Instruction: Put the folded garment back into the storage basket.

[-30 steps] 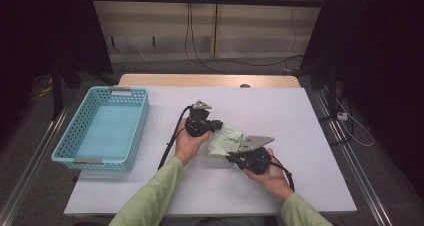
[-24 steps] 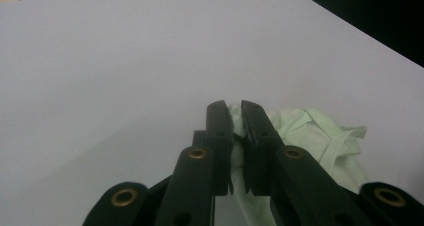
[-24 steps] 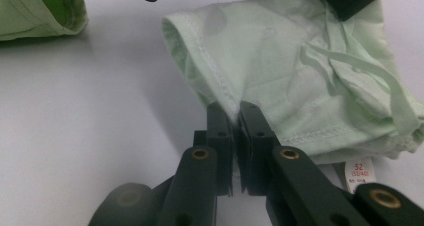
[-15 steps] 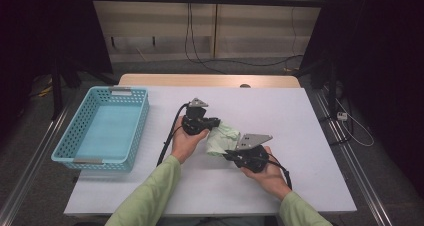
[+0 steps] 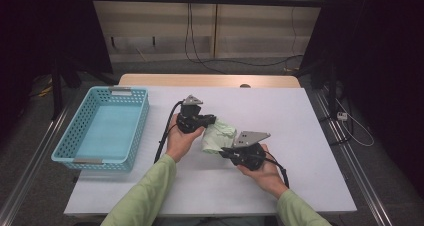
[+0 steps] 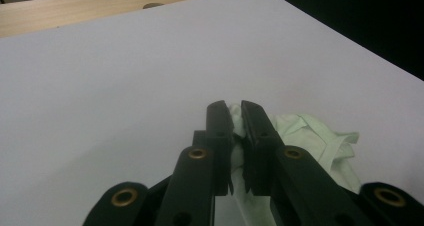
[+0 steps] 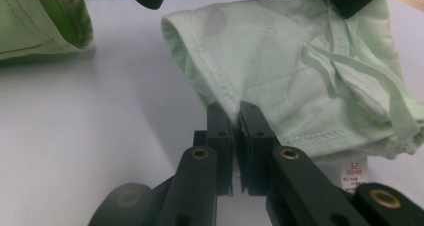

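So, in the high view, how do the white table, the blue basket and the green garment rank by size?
1. white table, by far the largest.
2. blue basket, well smaller.
3. green garment, smallest, bunched up between the left claw and the right claw, so part of it is hidden.

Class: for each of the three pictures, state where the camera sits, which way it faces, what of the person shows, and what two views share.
High view: above the person's side, looking forward and down at the table; forearms, left gripper, right gripper.
Left gripper view: rides that gripper, faces across the table; its fingers pinch the garment.
Right gripper view: looks along its fingers, shut on a seam; green sleeve.
Shared: the pale green garment.
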